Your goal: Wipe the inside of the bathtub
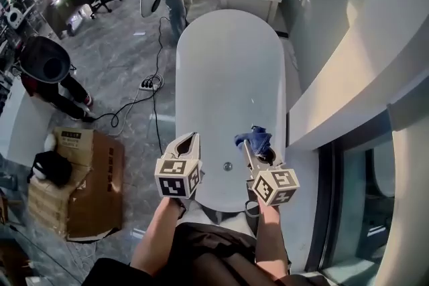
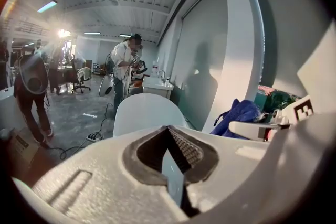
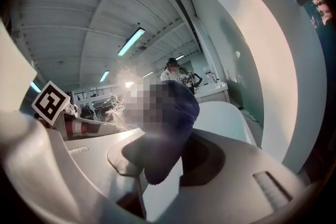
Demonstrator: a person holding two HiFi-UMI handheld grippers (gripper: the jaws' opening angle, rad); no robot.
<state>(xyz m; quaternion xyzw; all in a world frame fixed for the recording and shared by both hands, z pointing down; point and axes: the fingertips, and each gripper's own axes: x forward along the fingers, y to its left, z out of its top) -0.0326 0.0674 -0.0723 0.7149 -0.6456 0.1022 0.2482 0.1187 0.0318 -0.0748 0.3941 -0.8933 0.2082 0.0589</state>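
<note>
- The right hand-held gripper (image 1: 260,154) is clamped on a blue cloth (image 1: 255,138), held over the near end of the white bathtub (image 1: 228,63), close to the drain (image 1: 228,166).
- The left hand-held gripper (image 1: 190,143) has its jaws together on nothing and hovers by the tub's near-left rim.
- To wipe well, I'd lower the cloth flat onto the inner wall, press evenly, and sweep long overlapping strokes toward the far end with a firm grip.
</note>
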